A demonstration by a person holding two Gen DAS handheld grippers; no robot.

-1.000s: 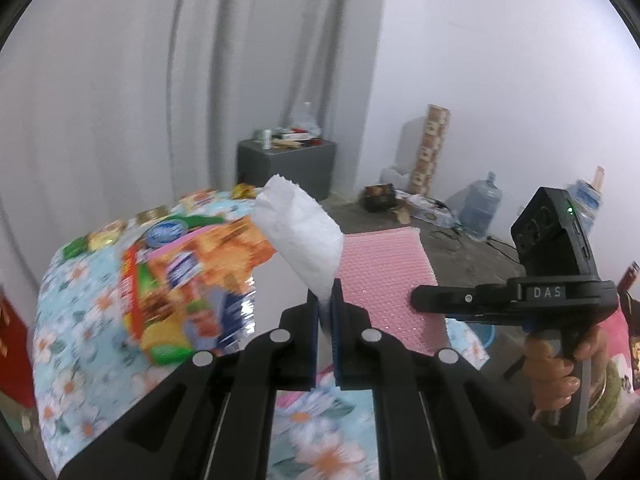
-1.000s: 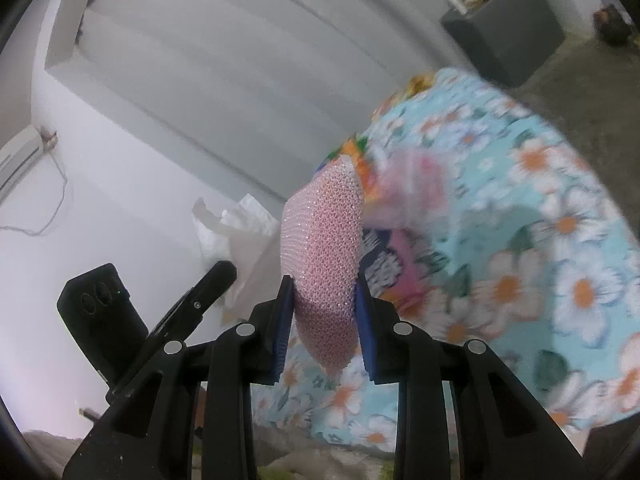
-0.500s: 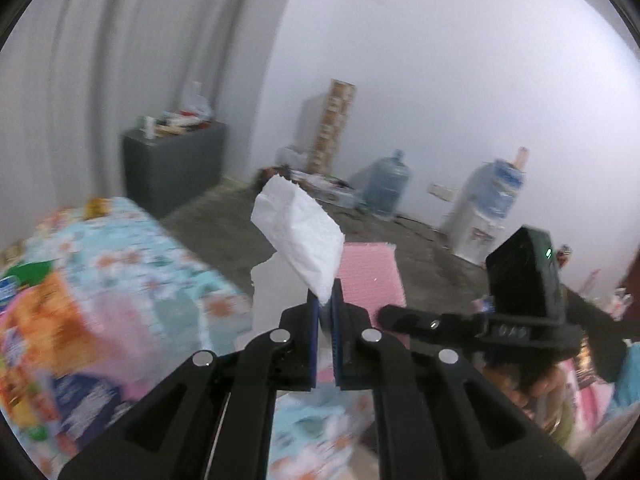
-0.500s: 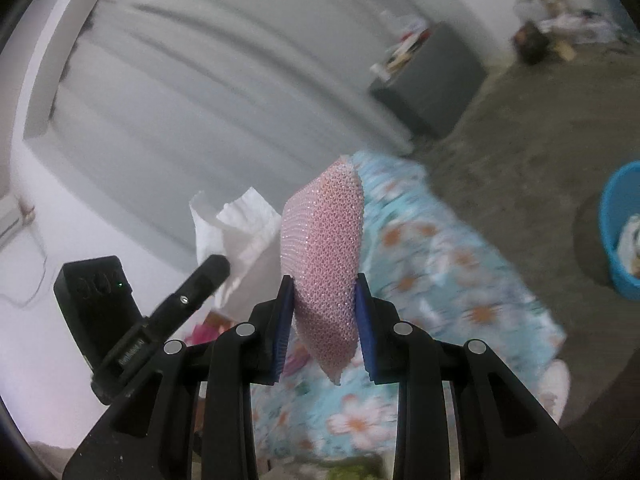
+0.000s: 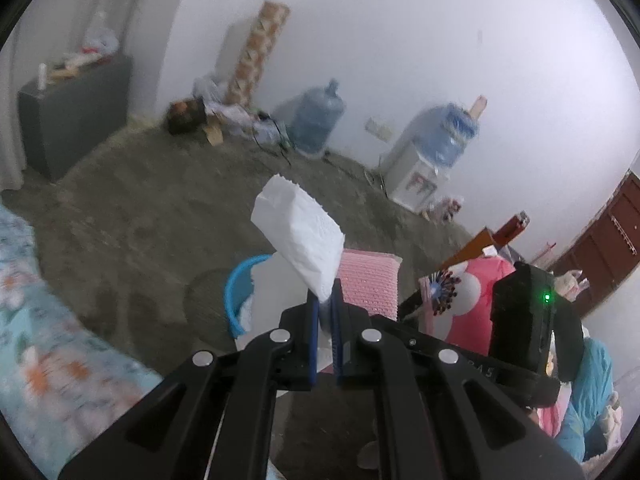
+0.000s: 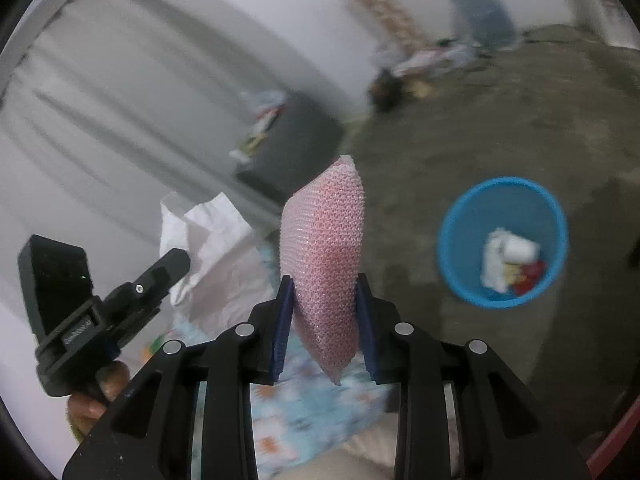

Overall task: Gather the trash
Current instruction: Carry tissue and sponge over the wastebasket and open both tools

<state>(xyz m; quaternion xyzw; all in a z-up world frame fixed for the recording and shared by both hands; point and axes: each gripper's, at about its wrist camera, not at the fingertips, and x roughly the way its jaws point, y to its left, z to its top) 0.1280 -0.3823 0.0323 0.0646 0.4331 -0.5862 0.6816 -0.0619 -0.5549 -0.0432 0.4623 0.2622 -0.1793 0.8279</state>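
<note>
My left gripper (image 5: 325, 312) is shut on a white paper bag (image 5: 300, 240) and holds it up in the air. My right gripper (image 6: 325, 312) is shut on a pink bubble-wrap pouch (image 6: 324, 256); the pouch also shows in the left wrist view (image 5: 370, 284), just right of the white bag. A blue trash bin (image 6: 456, 236) stands on the floor to the right of the pouch, with white and red trash inside. In the left wrist view the bin's rim (image 5: 236, 284) shows behind the white bag. The left gripper and white bag (image 6: 208, 248) show at the left of the right wrist view.
A table with a floral cloth (image 5: 48, 352) lies at the lower left. A grey cabinet (image 5: 72, 116), water bottles (image 5: 316, 120), a dispenser (image 5: 416, 172) and clutter stand along the far wall. Pink and blue things (image 5: 480, 292) lie at the right.
Both grippers have swung right, away from the floral table and toward the floor. The blue bin has come into view. Both still hold their items.
</note>
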